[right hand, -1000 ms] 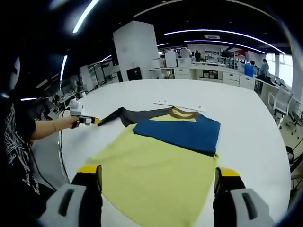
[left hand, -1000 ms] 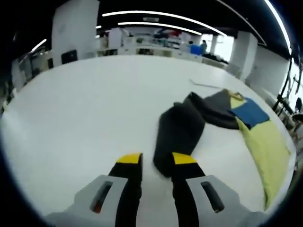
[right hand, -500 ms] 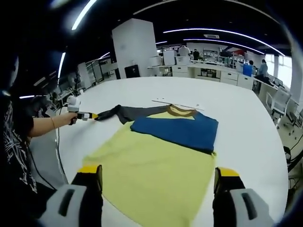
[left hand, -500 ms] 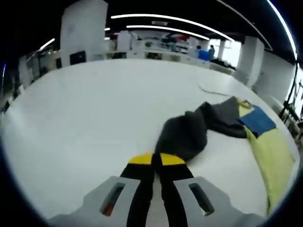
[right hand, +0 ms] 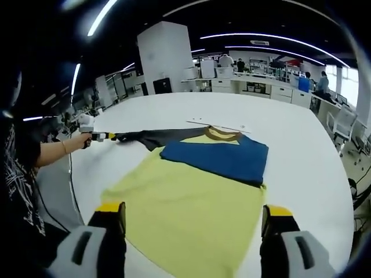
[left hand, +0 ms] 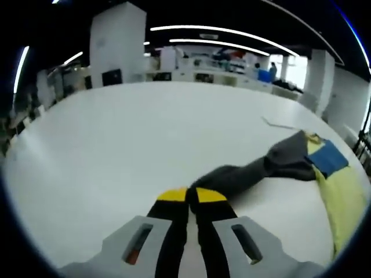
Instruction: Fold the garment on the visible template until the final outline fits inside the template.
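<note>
A garment lies on the white table (right hand: 301, 145): its yellow-green body (right hand: 191, 214) is nearest me in the right gripper view, with a blue panel (right hand: 223, 156) across it and a brown collar (right hand: 220, 134) beyond. Its dark grey sleeve (left hand: 249, 174) stretches out to the side. My left gripper (left hand: 187, 197) is shut on the sleeve's end; in the right gripper view that same left gripper (right hand: 107, 137) sits at the sleeve tip, held by a person's hand. My right gripper (right hand: 194, 213) stands open above the yellow-green hem, nothing between its jaws. A thin template line (right hand: 217, 125) lies behind the collar.
The table's near-left edge (right hand: 78, 197) curves close to a person's dark shirt (right hand: 17, 174). Desks, chairs and people stand far behind the table. A white pillar (right hand: 165, 58) rises at the back.
The left gripper shut on the bunched grey sleeve end and pulled it outward, so the sleeve now lies stretched long and flat. The right gripper has stayed open in place.
</note>
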The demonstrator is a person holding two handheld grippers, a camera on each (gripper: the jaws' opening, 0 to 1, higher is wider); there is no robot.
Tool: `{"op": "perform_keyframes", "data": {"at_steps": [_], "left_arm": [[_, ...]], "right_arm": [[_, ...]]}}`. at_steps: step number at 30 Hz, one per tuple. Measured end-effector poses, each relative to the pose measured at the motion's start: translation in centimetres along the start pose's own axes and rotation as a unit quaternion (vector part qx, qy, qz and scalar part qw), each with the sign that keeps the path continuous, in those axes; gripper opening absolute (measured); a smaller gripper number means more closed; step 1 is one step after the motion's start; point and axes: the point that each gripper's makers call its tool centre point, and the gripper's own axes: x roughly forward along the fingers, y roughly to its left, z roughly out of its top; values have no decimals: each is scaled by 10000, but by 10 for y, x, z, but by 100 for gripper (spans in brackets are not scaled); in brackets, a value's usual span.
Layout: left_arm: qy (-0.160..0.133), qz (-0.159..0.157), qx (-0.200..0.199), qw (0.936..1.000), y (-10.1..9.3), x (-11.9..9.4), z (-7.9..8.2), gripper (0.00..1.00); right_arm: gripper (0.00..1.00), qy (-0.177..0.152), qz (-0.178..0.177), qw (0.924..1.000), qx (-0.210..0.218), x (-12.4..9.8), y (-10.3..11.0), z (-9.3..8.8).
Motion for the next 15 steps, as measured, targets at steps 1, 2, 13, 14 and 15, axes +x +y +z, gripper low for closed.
{"op": "perform_keyframes", "data": {"at_steps": [1,2,13,14,15], "left_arm": [[4,-1,24,10000,-1,-1,0,1],[19,-15,53,10000,-1,-1,-1,1],[-199,-276,409,9986,-2,-14,-4,29],[-219,-337,582,9975,-4,-16,-4,33],[-221,-374,823,9957,-5,-19,-6,36]], "right_arm": [[98,-2,1,10000,1,0,0,0],[98,1,2,10000,12,1,0,0],[97,30,41,10000,49,1,3,-3],[97,30,41,10000,51,1,3,-3],[97,31,41,10000,51,2,3,-3]]}}
